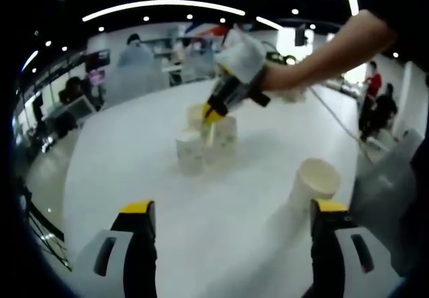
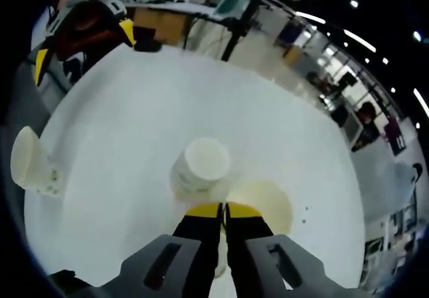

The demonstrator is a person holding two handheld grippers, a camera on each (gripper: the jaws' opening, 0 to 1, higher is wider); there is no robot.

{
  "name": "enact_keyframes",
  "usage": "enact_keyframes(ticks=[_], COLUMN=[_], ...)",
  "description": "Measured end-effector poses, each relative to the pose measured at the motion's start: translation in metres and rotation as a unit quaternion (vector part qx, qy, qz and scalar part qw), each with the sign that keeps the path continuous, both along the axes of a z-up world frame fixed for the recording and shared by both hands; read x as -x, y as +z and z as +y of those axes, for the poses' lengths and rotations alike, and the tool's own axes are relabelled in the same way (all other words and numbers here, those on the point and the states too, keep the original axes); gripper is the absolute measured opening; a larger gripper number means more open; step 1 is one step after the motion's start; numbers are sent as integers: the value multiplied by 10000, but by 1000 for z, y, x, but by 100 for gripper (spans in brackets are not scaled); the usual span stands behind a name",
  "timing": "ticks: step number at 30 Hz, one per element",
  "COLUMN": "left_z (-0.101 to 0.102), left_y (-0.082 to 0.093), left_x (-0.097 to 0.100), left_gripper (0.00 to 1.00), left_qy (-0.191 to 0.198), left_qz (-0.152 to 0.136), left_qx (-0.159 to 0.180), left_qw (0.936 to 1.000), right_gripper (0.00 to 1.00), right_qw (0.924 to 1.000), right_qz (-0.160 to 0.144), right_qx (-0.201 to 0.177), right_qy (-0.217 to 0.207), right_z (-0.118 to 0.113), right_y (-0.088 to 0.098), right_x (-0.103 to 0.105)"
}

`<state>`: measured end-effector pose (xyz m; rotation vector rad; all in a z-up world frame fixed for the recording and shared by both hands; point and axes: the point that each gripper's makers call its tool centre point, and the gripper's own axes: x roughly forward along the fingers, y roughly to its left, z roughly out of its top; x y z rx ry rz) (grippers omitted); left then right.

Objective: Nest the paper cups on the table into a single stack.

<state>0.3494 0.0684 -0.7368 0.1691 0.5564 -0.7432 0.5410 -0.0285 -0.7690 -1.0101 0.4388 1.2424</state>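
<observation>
The right gripper (image 2: 224,209) has its jaws pinched together on the rim of an upright paper cup (image 2: 263,204) in the cluster of cups (image 1: 204,140); an upturned cup (image 2: 200,166) stands just ahead of the tips. My read: one cup is being lifted for nesting, and it needs lining up over a neighbour. The left gripper (image 1: 231,212) hangs spread and empty, a lone cup (image 1: 314,181) just beyond its right jaw. No writing is legible.

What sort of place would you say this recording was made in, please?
Probably an open-plan office or lab: long ceiling light strips, desks with monitors and seated people ring the white table holding the paper cups.
</observation>
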Motion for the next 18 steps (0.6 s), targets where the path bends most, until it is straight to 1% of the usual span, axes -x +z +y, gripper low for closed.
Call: enact_keyframes(ticks=[3,5,9,11,13,18], left_z=[1,2,4,2,2,1], left_y=[2,3,6,10,12,15], left_x=[-1,-2,-4,-5,-6,-7], left_gripper=[97,97,98,98,98,97], left_qy=[2,15,67,81,79,22], left_qz=[-22,-20,-81,-80,-117,-157], left_qx=[-47,-11,-21,61,69,53], left_qw=[10000,10000,9999,9999,9999,9999], right_gripper=[0,0,0,0,0,0], right_qw=[10000,10000,10000,9999,9998,9994], right_qz=[-43,-81,-82,-140,-194,-295], right_qx=[-38,-37,-27,-13,-8,-79], right_qy=[-26,-23,-28,-26,-47,-148], right_z=[0,-1,-4,-7,-10,-17], right_y=[5,8,13,17,21,36], right_x=[-1,-1,1,0,-1,-1])
